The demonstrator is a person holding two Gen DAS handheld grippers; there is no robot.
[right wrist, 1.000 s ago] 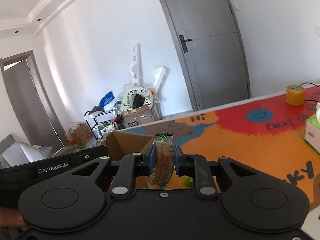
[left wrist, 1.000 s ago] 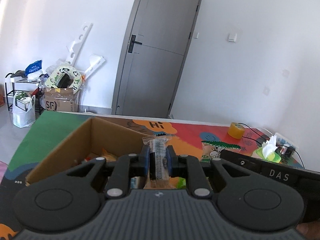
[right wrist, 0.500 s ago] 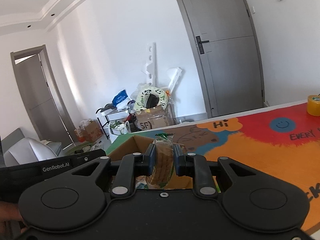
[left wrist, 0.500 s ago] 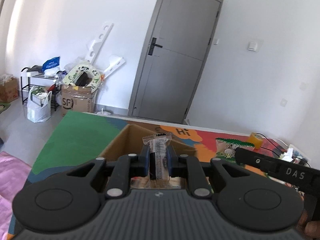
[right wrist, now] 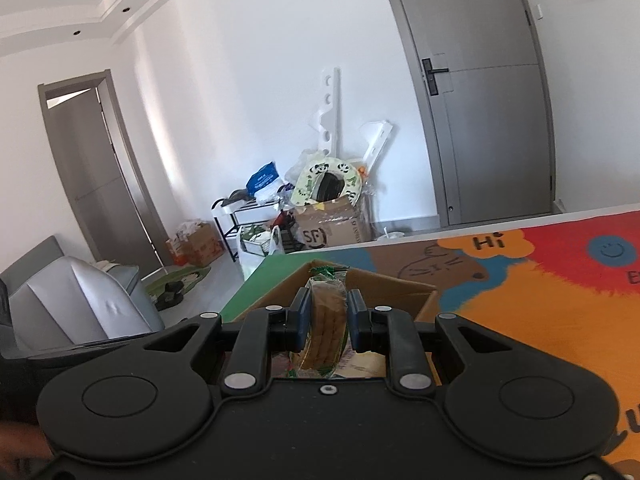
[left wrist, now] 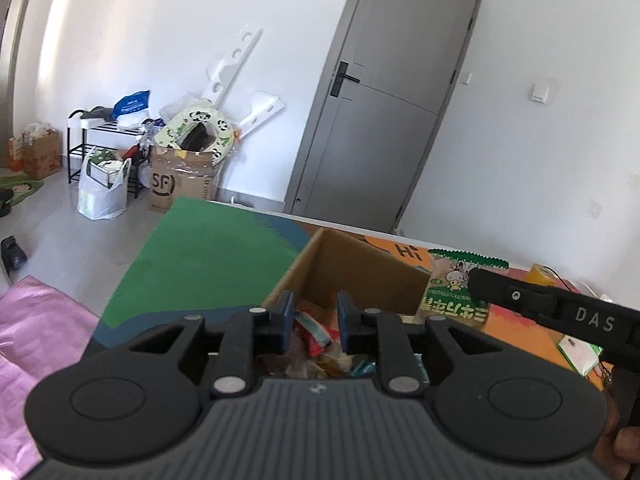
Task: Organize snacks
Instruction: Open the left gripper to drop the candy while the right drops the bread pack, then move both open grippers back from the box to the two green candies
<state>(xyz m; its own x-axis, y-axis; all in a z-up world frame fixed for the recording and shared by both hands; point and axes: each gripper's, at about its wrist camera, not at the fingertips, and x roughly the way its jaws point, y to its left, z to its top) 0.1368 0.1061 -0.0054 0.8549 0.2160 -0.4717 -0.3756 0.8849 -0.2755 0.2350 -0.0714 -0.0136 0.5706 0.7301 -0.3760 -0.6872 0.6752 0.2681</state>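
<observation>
An open cardboard box (left wrist: 360, 276) with several snacks (left wrist: 316, 332) inside sits on the colourful table mat (left wrist: 208, 248). My left gripper (left wrist: 314, 308) hangs over the box. Its jaws are opening and nothing is between them. My right gripper (right wrist: 328, 308) is shut on a packet of round biscuits (right wrist: 324, 320) with a green top seal, held just over the box (right wrist: 392, 288). In the left wrist view that packet (left wrist: 456, 292) shows its mushroom print at the tip of the right gripper's black body (left wrist: 560, 312).
A yellow tape roll (left wrist: 538, 274) and a green tissue pack (left wrist: 576, 356) lie on the table's right side. Beyond the table are a grey door (left wrist: 380, 120), an SF carton (left wrist: 180, 184) and a shoe rack (left wrist: 100, 148). A grey sofa (right wrist: 80, 300) stands at left.
The clear packet that my left gripper held is gone from its jaws, which have parted. Both grippers moved left, over the box, the right one still holding its biscuits.
</observation>
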